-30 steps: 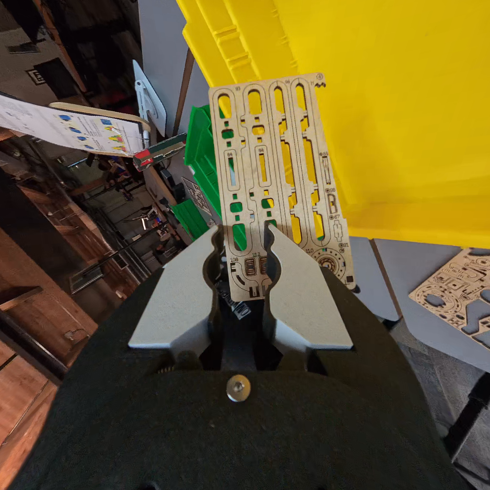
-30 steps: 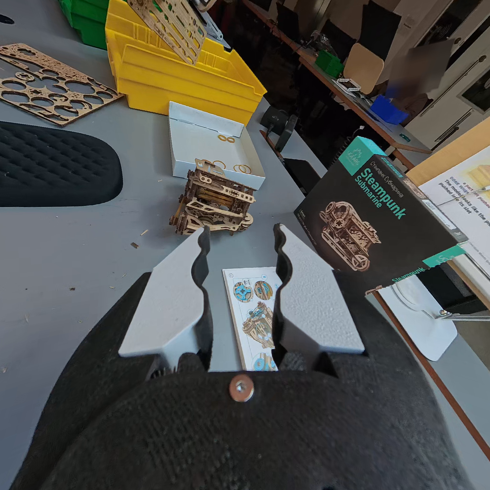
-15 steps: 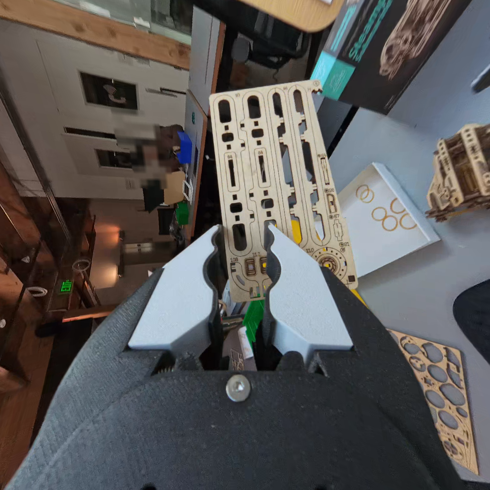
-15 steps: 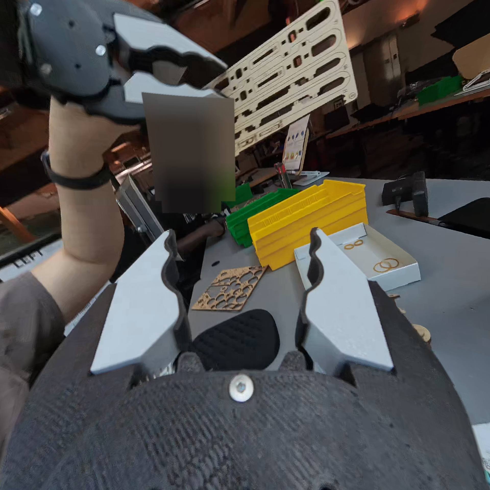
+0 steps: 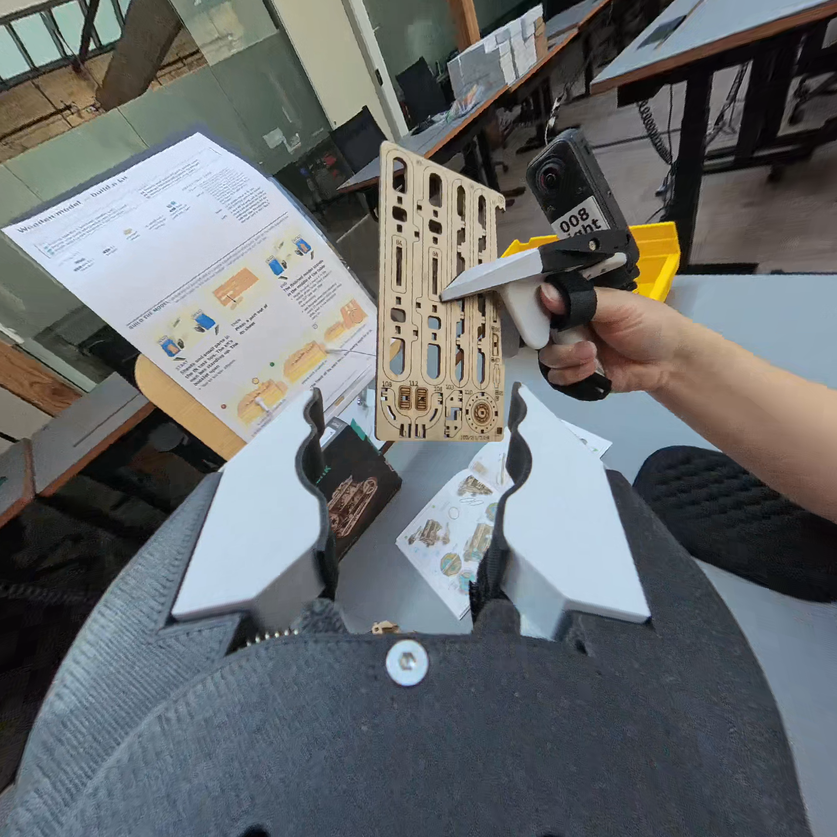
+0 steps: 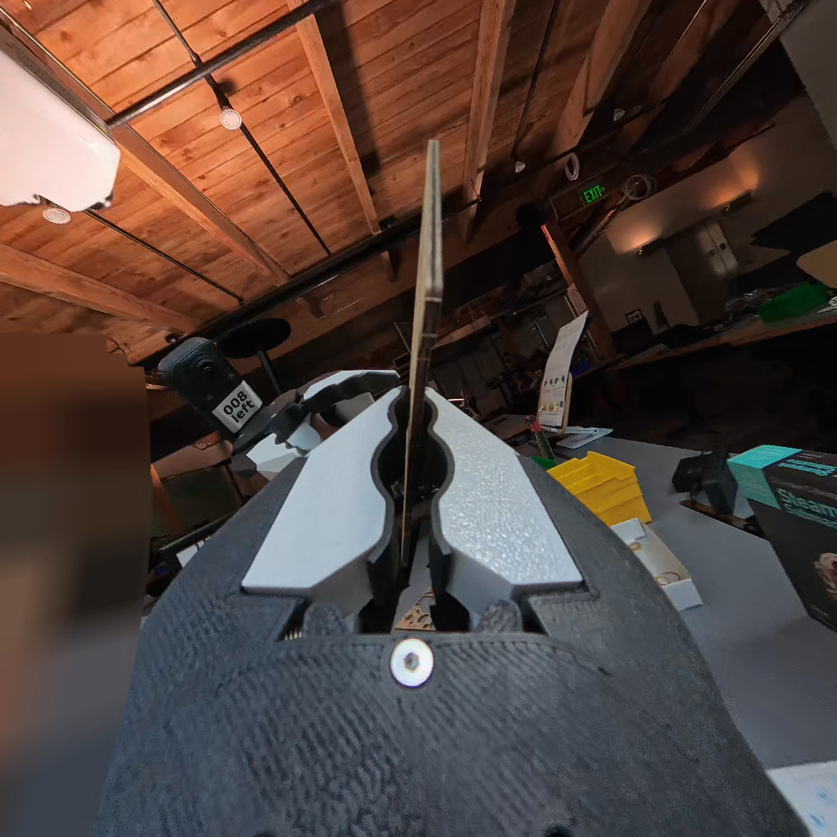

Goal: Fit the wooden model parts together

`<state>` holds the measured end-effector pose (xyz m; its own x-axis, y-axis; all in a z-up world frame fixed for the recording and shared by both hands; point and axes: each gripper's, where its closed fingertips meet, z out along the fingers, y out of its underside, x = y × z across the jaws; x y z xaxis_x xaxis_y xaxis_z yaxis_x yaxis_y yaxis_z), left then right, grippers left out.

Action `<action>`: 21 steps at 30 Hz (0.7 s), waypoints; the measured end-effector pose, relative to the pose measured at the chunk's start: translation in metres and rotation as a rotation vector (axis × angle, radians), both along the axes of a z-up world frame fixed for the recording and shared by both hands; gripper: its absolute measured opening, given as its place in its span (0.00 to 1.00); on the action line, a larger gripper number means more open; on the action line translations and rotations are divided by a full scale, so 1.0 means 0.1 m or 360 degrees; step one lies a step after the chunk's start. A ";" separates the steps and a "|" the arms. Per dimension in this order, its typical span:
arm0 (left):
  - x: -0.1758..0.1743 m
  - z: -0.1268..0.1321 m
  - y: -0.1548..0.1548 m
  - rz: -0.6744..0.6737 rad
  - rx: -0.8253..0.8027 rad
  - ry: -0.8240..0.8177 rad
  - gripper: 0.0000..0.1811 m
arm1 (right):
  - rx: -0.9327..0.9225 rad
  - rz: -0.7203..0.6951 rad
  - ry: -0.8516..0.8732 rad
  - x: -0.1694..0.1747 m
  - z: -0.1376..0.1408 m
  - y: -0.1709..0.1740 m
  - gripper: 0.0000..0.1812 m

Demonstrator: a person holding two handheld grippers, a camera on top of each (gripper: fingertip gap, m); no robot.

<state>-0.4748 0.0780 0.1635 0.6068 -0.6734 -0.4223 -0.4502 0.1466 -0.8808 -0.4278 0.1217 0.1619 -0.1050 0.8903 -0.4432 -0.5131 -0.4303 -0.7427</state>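
Observation:
A thin wooden parts sheet (image 5: pixel 416 317) with long slots and uncut pieces stands upright in the air just beyond my left gripper (image 5: pixel 416 392). The left gripper is open and empty, its fingers apart from the sheet's lower edge. My right gripper (image 5: pixel 446 295), held by a hand, comes in from the right and pinches the sheet at mid-height. In the right wrist view the sheet (image 6: pixel 430 249) shows edge-on, clamped between the shut fingers of the right gripper (image 6: pixel 414 394). The left gripper (image 6: pixel 344 380) shows behind it.
On the grey table (image 5: pixel 747 317) lie a picture booklet (image 5: pixel 453 530), a dark kit box (image 5: pixel 358 489) and a black padded mat (image 5: pixel 733 521). A printed instruction sheet (image 5: pixel 190 281) stands at the left. Yellow bins (image 6: pixel 598 484) and a white tray with rings (image 6: pixel 656 561) sit at the right.
The sheet has passed from my left gripper to my right one. The left gripper opened and let go; the right gripper rose from the table and shut on the sheet.

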 end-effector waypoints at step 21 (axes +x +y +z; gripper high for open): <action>0.85 -1.04 0.41 -0.0613 -0.0761 -0.0654 0.20 | 0.0094 -0.0081 -0.1117 0.73 -0.89 -0.01 0.00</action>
